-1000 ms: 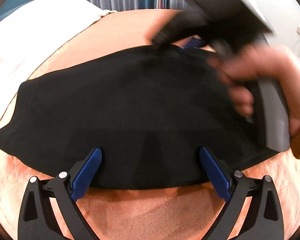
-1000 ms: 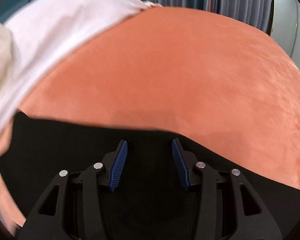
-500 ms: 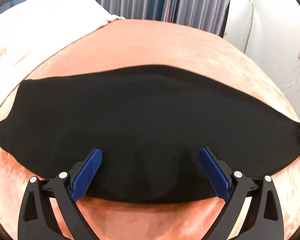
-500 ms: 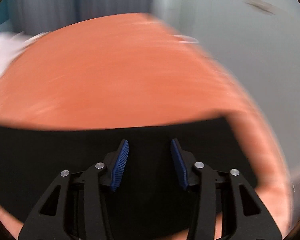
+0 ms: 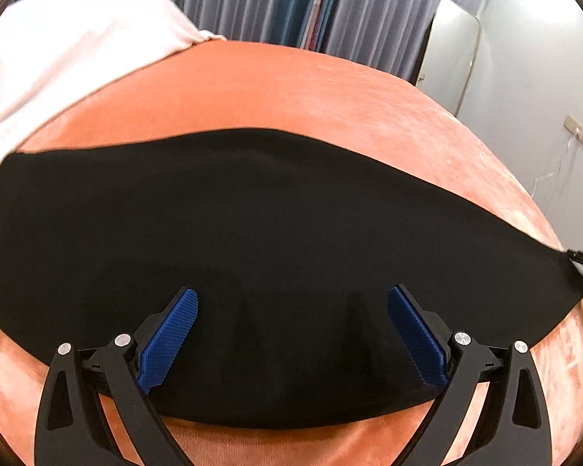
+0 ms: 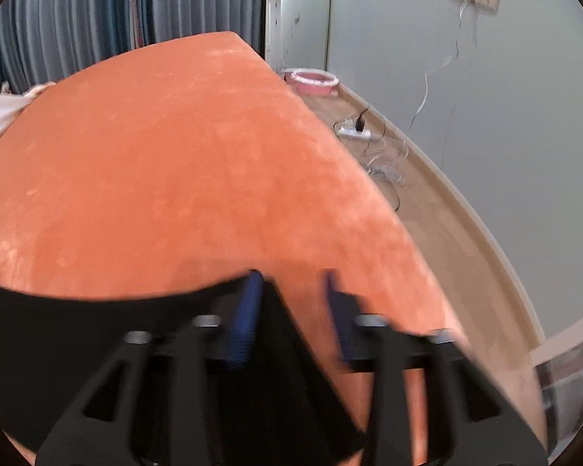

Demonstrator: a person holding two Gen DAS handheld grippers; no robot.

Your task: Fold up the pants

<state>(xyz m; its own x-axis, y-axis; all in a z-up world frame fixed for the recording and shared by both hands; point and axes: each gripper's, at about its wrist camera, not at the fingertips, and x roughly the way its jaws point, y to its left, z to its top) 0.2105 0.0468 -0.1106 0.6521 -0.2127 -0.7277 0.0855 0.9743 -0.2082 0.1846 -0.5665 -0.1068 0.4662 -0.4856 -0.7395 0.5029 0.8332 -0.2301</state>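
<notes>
A broad bed covered in plush orange velvet (image 5: 291, 89) bore the long black folded pants (image 5: 276, 240), which lay flat across it from one side to the other, their right-hand end near the bed's edge. The left gripper (image 5: 291, 343) hung with its blue-padded jaws spread wide over the pants' near hem, pressing on nothing. The right gripper (image 6: 291, 314), blurred, was closing at the pants' end corner, the black cloth (image 6: 97, 334) between its fingers and not yet pinched.

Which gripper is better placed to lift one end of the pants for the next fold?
Probably the right gripper: its closing jaws straddle the end corner of the pants. The left gripper hangs wide open over their middle.
</notes>
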